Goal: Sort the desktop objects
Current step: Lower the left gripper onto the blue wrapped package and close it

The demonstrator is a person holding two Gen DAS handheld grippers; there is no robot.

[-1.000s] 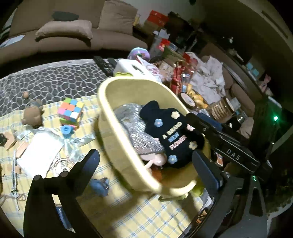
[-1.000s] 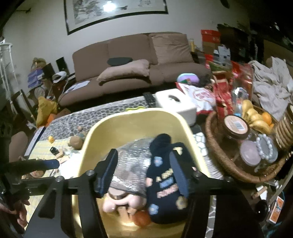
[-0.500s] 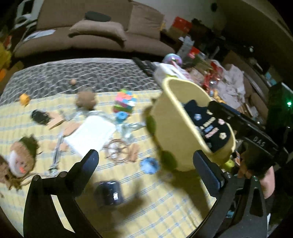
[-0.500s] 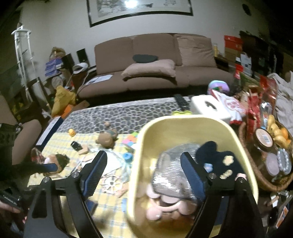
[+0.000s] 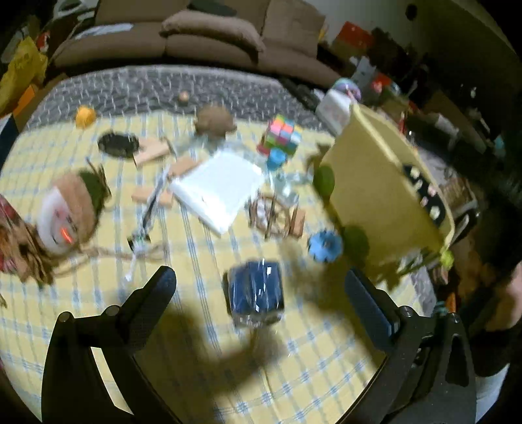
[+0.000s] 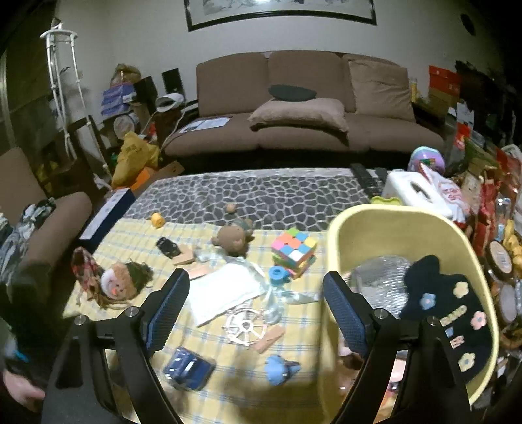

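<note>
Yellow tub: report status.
Both hand-held grippers open, empty. Yellow tub partly filled; toys scattered on cloth. Blue packet ahead of left gripper, unobstructed.

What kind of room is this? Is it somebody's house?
Most likely a living room in a home. A brown sofa with a cushion stands behind the low table, a framed picture hangs on the wall above it, and toys such as a colour cube lie on the yellow checked cloth.

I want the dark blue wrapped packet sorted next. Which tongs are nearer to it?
Left. The left tongs hang open just above the dark blue packet, which lies between the fingers. The right tongs are open further back, nearer the yellow basket.
</note>
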